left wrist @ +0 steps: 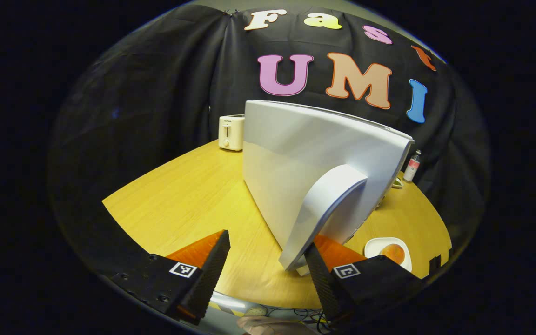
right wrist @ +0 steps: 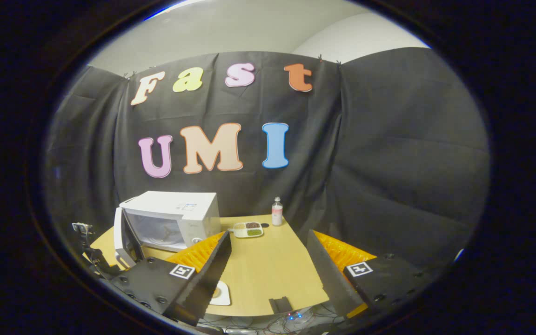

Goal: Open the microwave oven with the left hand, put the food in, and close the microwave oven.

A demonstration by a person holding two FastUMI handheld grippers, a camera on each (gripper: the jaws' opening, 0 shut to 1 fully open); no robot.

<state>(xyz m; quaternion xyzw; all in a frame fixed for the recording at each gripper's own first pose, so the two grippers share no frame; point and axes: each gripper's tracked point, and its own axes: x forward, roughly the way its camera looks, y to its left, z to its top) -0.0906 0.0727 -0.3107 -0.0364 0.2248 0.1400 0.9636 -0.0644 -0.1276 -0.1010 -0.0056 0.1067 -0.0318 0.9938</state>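
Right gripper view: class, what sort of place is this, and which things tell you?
Probably a staged kitchen booth: a white microwave oven with its door open, a divided snack dish and a small bottle on a wooden table.

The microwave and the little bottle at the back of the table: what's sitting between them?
In the right gripper view, a divided dish of food sits between the microwave and the bottle.

Black tool (right wrist: 268,274) bodies, square coded tags, round screws

Cream toaster (left wrist: 231,132) at table's (left wrist: 193,195) far edge; bottle (right wrist: 277,211) beside divided dish (right wrist: 248,229).
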